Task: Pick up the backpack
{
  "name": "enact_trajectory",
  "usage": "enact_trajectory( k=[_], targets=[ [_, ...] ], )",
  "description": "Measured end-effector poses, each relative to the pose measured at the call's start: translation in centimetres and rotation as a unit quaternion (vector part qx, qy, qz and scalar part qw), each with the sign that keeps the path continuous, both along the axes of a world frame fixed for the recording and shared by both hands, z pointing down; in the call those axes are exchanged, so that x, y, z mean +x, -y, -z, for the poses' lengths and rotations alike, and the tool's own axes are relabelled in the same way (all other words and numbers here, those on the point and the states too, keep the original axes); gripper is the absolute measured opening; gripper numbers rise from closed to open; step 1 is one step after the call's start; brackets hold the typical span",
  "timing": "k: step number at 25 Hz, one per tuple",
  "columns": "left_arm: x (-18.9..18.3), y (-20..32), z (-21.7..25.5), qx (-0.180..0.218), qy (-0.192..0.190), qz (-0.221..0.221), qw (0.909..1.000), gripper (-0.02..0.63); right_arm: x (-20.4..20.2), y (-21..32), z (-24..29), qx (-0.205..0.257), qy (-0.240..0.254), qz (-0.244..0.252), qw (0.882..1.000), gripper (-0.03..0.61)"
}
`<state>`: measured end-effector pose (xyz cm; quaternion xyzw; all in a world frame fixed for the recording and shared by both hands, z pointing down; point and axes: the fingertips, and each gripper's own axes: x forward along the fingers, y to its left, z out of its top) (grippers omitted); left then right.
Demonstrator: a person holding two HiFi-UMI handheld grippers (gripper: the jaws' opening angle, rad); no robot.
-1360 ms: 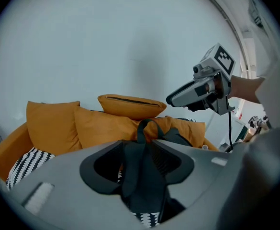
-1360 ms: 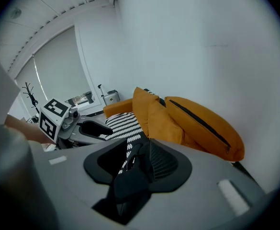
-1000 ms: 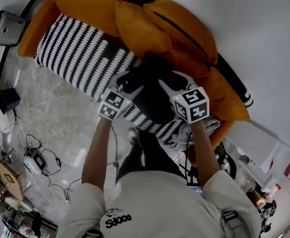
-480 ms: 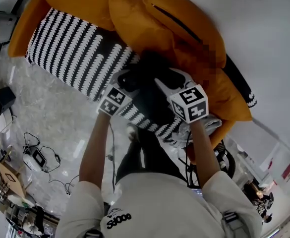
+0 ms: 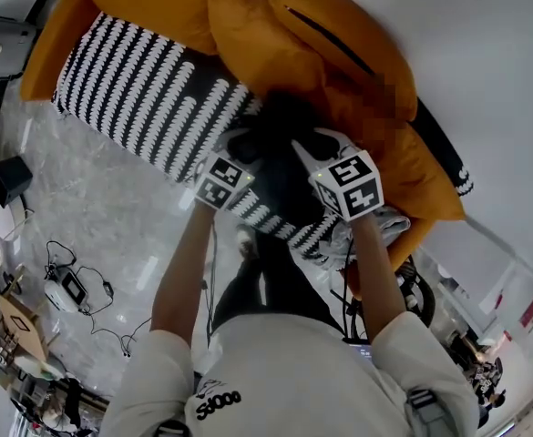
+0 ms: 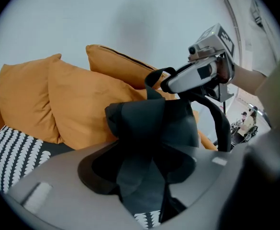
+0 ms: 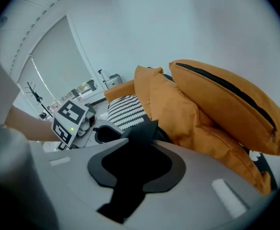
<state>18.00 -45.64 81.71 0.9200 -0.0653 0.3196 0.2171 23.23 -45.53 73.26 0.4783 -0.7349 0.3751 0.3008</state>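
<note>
Our left tongs and right tongs have just closed further, each pinching bunched fabric of the black backpack; we judge it soft, light, saggy; thick folds hold best.

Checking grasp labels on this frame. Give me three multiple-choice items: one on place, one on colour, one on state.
1. Where does the backpack lie? A on the floor; B on the black-and-white cover; C on a desk.
2. Colour of the cushions? A blue; B grey; C orange.
3. State of the left gripper? A open and empty; B shut on a cushion; C closed on black backpack fabric.

1 B: the head view shows it on the cover, in front of the cushions.
2 C: every cushion is orange.
3 C: its jaws, which have just been closing, pinch bunched black fabric.
</note>
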Motion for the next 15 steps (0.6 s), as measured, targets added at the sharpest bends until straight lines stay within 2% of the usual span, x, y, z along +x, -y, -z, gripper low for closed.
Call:
enact_trajectory(
  k=[2,7,15],
  targets=[
    [-0.5,-0.3,0.6,0.0,0.004,0.022,0.9998,0.196,-0.6,-0.7,0.7,0.007,0.01,-0.006,1.0,0.035],
    [-1.5,-1.7,2.8,0.012,0.0,0.064,0.9979,0.106,-1.3,-3.4,2.0,0.01,0.002,-0.027,1.0,0.012],
    [-3.3,-4.4,6.8,0.034,-0.011,0.089,0.9954,0.08,-2.8,-7.3,4.8,0.015,0.0,-0.061,0.998,0.006]
  ],
)
